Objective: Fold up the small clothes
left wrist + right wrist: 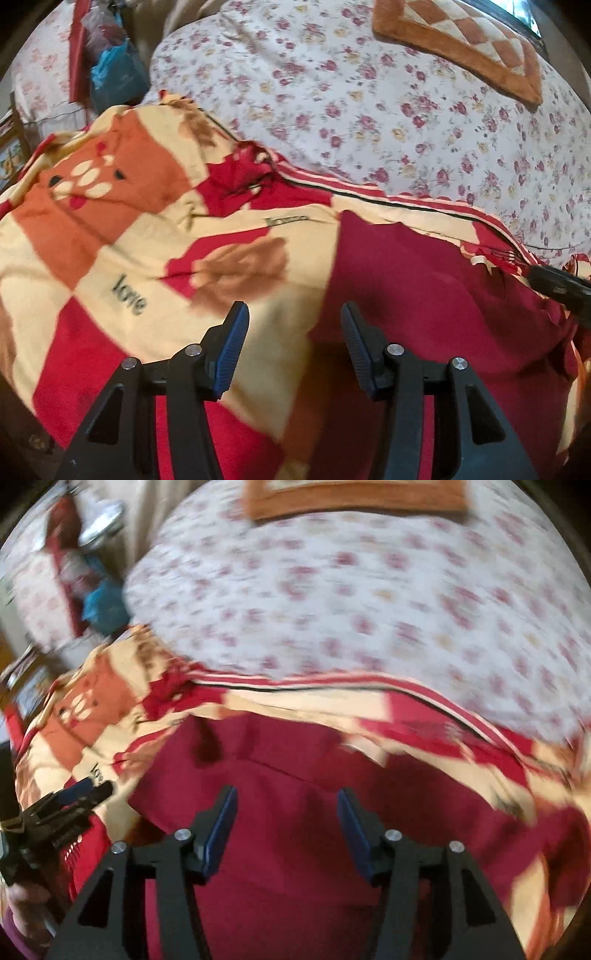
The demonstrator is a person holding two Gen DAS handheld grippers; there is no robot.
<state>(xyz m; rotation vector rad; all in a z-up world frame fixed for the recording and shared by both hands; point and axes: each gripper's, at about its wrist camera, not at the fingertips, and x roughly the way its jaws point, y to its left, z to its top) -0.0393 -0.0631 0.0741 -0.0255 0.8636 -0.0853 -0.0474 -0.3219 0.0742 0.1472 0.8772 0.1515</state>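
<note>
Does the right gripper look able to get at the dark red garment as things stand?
Probably yes. The right gripper is open, with nothing between its jaws, and the dark red garment lies directly below it on the patterned blanket, uncovered. The left gripper sits off to the side.

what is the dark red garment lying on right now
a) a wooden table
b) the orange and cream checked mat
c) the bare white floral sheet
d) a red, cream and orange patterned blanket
d: the dark red garment lies on the red, cream and orange patterned blanket, which shows around it on the near side of the floral sheet; the checked mat lies far off on that sheet.
</note>
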